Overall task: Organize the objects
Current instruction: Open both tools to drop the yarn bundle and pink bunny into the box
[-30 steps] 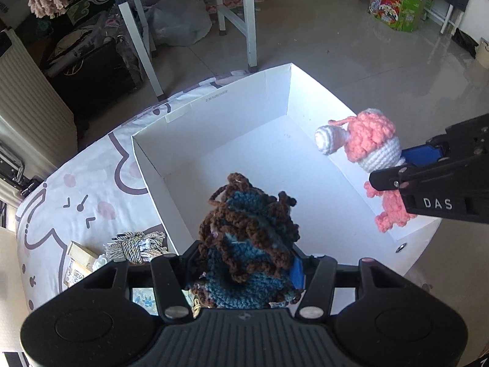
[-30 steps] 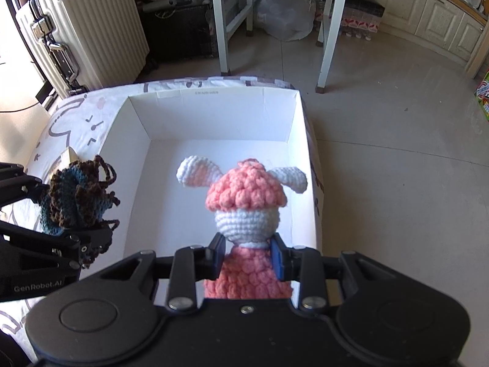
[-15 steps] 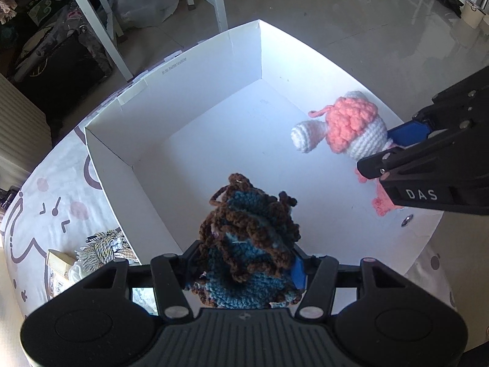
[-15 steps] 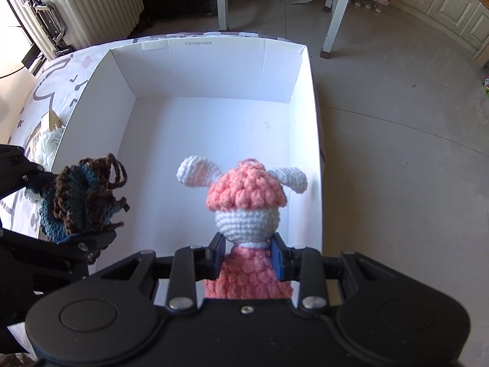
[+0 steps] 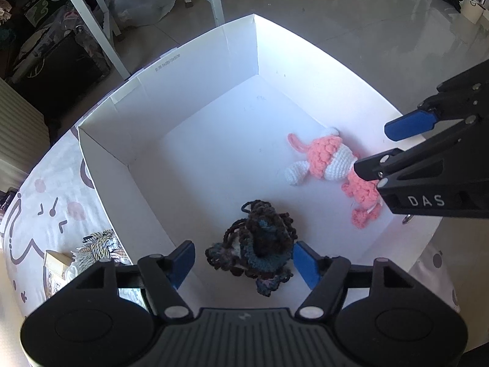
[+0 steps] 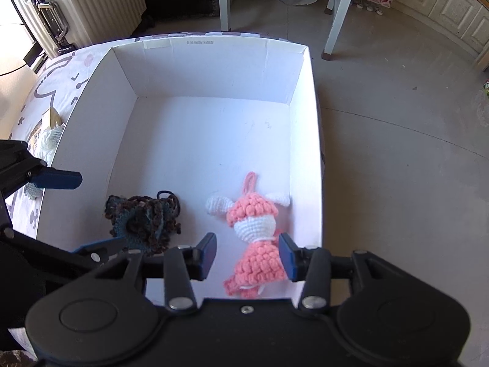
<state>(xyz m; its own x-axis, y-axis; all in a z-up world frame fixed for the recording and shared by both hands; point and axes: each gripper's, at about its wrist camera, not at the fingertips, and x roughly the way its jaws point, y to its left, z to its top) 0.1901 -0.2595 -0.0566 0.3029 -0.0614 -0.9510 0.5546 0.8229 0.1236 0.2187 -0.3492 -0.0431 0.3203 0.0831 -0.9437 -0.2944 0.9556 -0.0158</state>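
Dark yarn under my left gripper: my left gripper (image 5: 241, 260) is spread wide and holds nothing; the brown-and-teal crocheted yarn bundle (image 5: 259, 244) lies on the box floor directly between and just ahead of its blue pads, touching neither.
Pink yarn under my right gripper: my right gripper (image 6: 247, 252) is equally wide and empty; the pink-and-white crocheted bunny doll (image 6: 253, 229) lies flat between its pads.
Doll's long axis: straight away from my right gripper, skirt nearest me, head and hanging loop pointing to the far wall.
Spacing: the two toys lie near each other but apart, the doll just beside the right-hand wall.
Edges: the near wall of the white cardboard box (image 6: 211, 70) sits right below both grippers, so I judge straight up is the safe way out.
Open room: the far half of the box floor is bare.
Left of the box: a tasselled cord bundle (image 5: 97, 246) waits on the cartoon-printed cloth surface (image 5: 45, 202), nearer my left gripper.
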